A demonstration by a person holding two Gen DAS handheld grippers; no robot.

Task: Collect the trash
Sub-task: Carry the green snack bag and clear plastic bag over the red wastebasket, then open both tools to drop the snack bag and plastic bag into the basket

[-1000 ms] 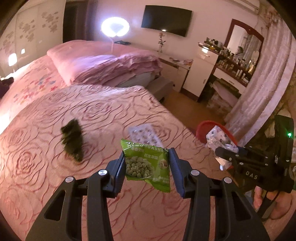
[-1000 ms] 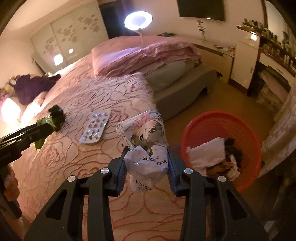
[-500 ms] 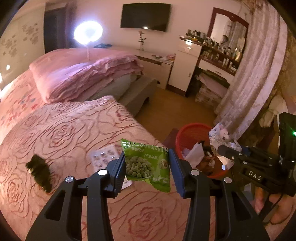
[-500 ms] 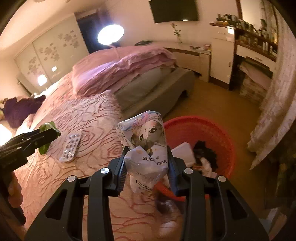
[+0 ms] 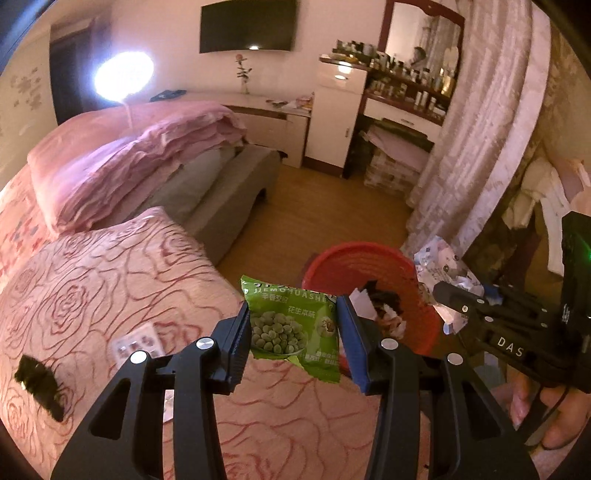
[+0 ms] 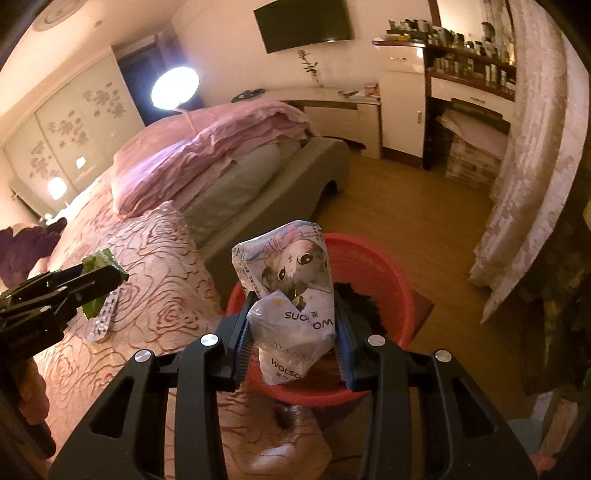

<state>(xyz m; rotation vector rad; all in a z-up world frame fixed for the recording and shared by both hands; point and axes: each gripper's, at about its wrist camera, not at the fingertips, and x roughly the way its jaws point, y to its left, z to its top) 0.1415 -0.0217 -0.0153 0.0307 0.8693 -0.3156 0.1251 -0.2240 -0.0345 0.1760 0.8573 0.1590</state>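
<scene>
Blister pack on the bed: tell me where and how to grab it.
The blister pack lies flat on the bedspread, so come from above and pinch its long edges, probably near the middle. It's thin; the soft cover may let fingers dig under.

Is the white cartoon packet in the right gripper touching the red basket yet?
Apart. In the left wrist view the white packet, clamped in the right gripper, hangs in the air at the red basket's rim, with floor visible between them.

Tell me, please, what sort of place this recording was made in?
Most likely a home bedroom: a bed with a rose-patterned pink cover and folded pink bedding, a wall-mounted television, and a dressing table with a mirror and rows of bottles.
</scene>
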